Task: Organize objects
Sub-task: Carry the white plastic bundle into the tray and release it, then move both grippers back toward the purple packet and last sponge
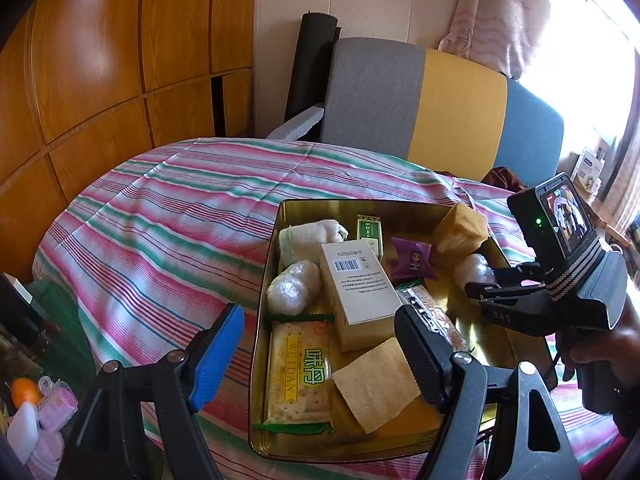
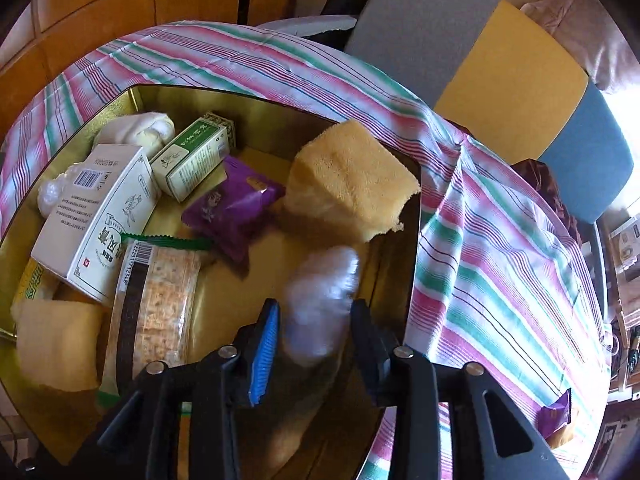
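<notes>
A gold tin tray (image 1: 276,240) sits on a striped cloth (image 1: 160,220). Inside lie a white box (image 1: 356,288), a green box (image 1: 370,234), a purple packet (image 1: 412,260), a yellow sponge block (image 1: 460,232), a cracker packet (image 1: 298,372) and a white plastic ball (image 1: 292,286). My left gripper (image 1: 320,320) hangs open over the tray's near end with nothing between its fingers. My right gripper (image 2: 316,308) points down into the tray (image 2: 416,200). A second white plastic ball (image 2: 320,300) is blurred between its fingers and looks loose, close to the sponge block (image 2: 344,176).
A chair with a grey, yellow and blue back (image 1: 440,96) stands behind the cloth, with wooden panelling (image 1: 100,60) to the left. Small bottles and clutter (image 1: 36,404) sit at the lower left. Another purple packet (image 2: 556,416) lies on the cloth right of the tray.
</notes>
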`<state>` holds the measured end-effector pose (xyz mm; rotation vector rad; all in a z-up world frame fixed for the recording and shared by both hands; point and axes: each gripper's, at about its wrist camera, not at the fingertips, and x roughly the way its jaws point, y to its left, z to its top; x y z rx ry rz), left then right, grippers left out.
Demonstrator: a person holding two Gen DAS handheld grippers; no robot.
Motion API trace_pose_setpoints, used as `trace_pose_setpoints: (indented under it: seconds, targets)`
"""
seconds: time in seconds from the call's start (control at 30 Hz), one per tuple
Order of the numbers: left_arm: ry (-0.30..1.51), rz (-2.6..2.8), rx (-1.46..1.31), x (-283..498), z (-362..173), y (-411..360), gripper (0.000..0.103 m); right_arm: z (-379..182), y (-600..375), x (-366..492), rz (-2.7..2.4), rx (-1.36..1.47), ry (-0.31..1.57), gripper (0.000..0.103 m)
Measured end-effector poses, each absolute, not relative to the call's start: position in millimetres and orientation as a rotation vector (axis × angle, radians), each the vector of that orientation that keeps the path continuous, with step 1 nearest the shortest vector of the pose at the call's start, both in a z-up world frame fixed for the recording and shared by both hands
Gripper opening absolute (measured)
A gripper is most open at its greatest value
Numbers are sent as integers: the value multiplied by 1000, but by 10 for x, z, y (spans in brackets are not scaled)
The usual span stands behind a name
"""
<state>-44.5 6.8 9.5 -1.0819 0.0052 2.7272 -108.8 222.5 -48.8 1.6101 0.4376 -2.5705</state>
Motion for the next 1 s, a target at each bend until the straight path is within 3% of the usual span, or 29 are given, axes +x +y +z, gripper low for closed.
trace_pose_setpoints:
  seconds: [1.0]
  targets:
    - [131, 2700, -1014, -249, 230, 414, 78, 128, 3044, -270, -2825, 1413, 2, 42]
